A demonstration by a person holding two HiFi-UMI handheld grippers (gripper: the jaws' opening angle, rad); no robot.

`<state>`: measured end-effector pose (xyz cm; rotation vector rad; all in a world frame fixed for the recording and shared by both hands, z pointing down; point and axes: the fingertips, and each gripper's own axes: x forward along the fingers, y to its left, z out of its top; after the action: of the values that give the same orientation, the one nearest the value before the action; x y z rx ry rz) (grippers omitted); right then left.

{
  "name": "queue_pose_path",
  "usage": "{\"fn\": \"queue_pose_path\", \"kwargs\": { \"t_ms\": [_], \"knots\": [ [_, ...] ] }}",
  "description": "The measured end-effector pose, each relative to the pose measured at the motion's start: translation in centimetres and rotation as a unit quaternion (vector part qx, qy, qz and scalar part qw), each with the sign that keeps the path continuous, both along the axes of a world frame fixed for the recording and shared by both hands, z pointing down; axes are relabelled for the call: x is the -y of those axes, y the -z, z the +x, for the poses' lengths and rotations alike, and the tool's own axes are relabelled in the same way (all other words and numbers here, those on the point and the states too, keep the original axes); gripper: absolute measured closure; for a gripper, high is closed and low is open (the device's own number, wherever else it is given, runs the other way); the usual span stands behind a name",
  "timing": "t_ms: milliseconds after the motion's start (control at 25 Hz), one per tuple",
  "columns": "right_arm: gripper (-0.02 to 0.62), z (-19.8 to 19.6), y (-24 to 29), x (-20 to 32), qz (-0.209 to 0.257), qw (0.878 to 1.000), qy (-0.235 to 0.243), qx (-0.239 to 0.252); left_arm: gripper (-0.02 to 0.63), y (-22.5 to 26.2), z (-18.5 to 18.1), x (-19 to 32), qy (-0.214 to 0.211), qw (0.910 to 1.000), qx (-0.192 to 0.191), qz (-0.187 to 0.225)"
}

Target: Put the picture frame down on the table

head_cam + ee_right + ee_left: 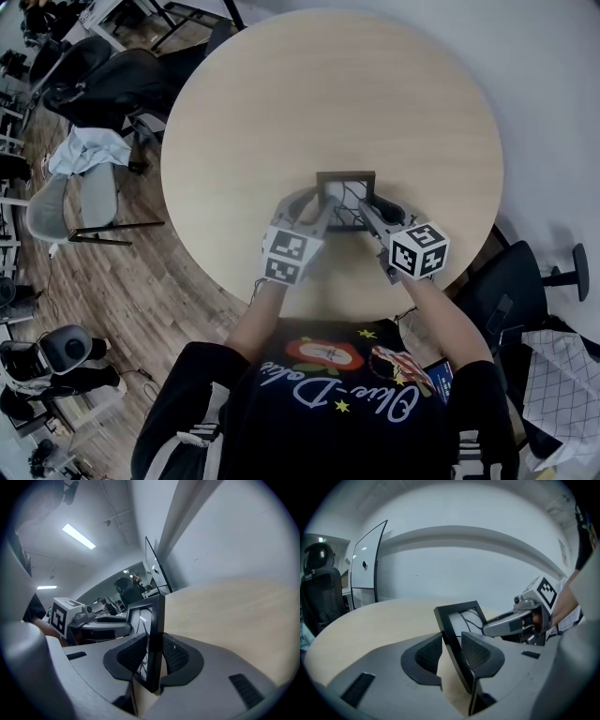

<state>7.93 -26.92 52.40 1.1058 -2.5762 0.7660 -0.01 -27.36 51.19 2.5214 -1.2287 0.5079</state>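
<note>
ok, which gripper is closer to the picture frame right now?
Right. The right gripper has its fingers shut on one edge of the picture frame. The left gripper straddles the opposite edge, fingers apart, with a gap beside the frame.

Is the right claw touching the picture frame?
Touching: the right gripper view shows the right claw clamped on the picture frame, a pad against each side.
</note>
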Motion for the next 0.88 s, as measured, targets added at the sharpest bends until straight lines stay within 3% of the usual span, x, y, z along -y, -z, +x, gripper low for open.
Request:
{"fn": "queue_pose_path", "kwargs": {
  "t_ms": [880],
  "knots": [
    [0.491, 0.6, -1.9, 0.8, -0.005, 0.999, -0.009, -0.046, 0.491, -2.2, 0.4, 1.2, 0.015, 0.9995, 0.005, -0.029]
  ]
}}
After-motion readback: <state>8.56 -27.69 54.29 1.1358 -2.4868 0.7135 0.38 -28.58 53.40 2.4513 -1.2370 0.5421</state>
